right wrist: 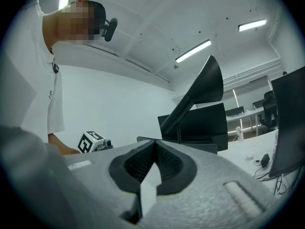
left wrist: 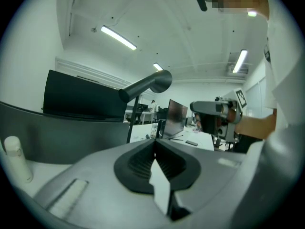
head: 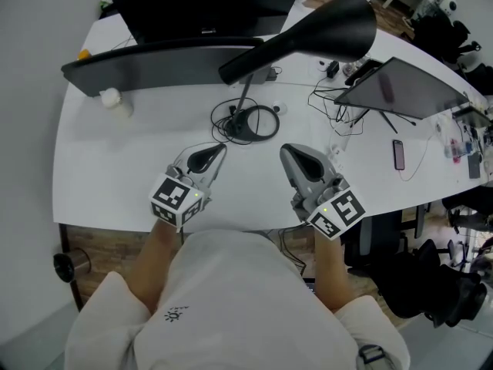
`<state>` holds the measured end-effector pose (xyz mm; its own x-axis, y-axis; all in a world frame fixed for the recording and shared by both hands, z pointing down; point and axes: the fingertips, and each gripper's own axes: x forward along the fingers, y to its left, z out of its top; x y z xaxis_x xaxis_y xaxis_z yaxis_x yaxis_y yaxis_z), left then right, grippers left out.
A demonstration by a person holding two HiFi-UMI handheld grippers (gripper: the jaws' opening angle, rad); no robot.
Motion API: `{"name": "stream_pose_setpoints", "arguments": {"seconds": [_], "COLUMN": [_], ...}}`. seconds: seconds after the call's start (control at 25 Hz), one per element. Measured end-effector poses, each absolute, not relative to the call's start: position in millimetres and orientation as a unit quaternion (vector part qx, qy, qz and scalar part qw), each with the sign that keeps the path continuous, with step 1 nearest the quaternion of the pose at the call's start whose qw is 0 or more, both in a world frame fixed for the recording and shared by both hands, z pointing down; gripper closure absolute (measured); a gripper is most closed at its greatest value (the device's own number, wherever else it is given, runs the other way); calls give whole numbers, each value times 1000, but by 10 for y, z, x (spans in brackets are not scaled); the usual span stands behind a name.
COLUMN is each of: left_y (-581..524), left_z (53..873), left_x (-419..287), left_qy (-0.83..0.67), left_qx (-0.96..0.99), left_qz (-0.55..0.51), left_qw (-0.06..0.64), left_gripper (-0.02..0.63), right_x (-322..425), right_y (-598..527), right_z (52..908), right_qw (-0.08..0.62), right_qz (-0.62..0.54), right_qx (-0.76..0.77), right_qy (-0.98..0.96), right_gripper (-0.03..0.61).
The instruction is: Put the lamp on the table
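A black lamp stands upright on the white table [head: 139, 160]: its flared shade [head: 331, 25] reaches to the right, its thin stem drops to a round base [head: 245, 123] ringed by a black cable. The left gripper view shows the lamp [left wrist: 147, 86] ahead, the right gripper view shows the lamp [right wrist: 198, 101] too. My left gripper [head: 223, 147] hovers near the table's front edge, shut and empty, just left of the base. My right gripper [head: 287, 151] is level with it on the right, also shut with nothing held. Neither touches the lamp.
A long dark curved monitor [head: 154, 64] and a black screen [head: 208, 2] stand behind the lamp. A white bottle [head: 114, 100] lies at the left. A tilted laptop [head: 404, 87], loose cables [head: 339, 114] and a phone [head: 398, 154] occupy the right side.
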<state>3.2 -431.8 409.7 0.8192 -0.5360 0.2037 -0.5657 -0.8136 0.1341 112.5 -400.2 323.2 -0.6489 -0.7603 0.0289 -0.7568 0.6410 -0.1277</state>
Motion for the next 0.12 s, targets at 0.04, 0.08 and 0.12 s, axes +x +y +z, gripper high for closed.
{"name": "stream_pose_setpoints", "arguments": {"seconds": [0.04,0.08,0.12], "left_y": [-4314,-4310,-4306], "left_z": [4091,4084,4077], "left_x": [16,0,-17], "left_qy": [-290,-289,-289], "left_qx": [949,950,950], "left_qz": [78,77,76], "left_qw": [94,94,94], "left_gripper": [618,618,618], "right_x": [1114,1102,1090], "right_y": [-3996,-3990,-3984], "right_z": [3229,3225,3221], "right_qw": [13,13,13], "right_qz": [-64,-64,-65], "right_qx": [-420,-421,-422], "right_qy": [905,905,904], "right_gripper": [578,578,578]}}
